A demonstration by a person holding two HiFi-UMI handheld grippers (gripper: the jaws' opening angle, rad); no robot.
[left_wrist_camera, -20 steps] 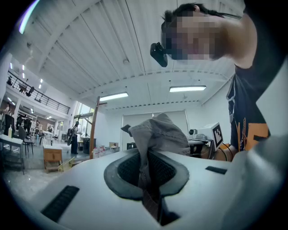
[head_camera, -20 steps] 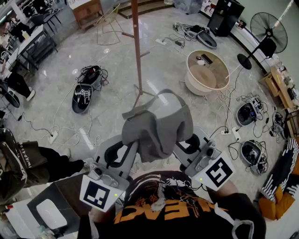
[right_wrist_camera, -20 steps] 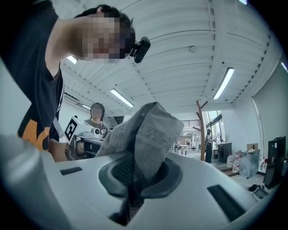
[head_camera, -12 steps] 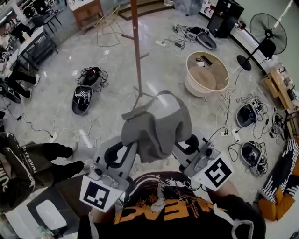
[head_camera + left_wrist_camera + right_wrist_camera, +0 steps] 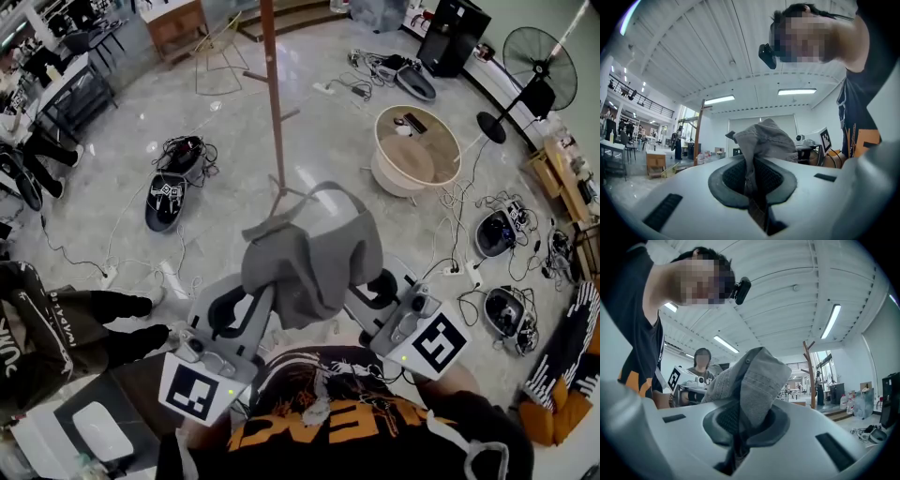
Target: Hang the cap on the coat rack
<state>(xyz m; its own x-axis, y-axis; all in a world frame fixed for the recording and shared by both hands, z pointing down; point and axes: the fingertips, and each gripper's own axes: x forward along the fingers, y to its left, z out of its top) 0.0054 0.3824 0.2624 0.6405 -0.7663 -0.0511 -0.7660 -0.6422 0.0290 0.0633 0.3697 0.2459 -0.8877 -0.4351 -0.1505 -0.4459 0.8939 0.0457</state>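
Observation:
A grey cap point(image 5: 314, 253) hangs in the air between my two grippers, in front of the person's chest. My left gripper point(image 5: 265, 289) is shut on its left side; the cloth of the cap point(image 5: 761, 143) is pinched between the jaws. My right gripper point(image 5: 361, 286) is shut on the right side, where the cap point(image 5: 750, 385) rises out of the closed jaws. The brown wooden coat rack point(image 5: 274, 103) stands on the floor ahead, its pole beyond the cap. The coat rack point(image 5: 698, 133) shows far left in the left gripper view, and the coat rack point(image 5: 807, 376) stands right of the cap in the right gripper view.
A round table point(image 5: 415, 145) stands right of the rack, a floor fan point(image 5: 534, 70) beyond it. Helmet-like devices point(image 5: 171, 183) and cables lie on the tiled floor. A seated person's legs point(image 5: 70, 323) are at the left. A wire chair point(image 5: 217, 52) stands far behind.
The cap and both grippers have barely shifted. The legs of the people at the left edge have moved.

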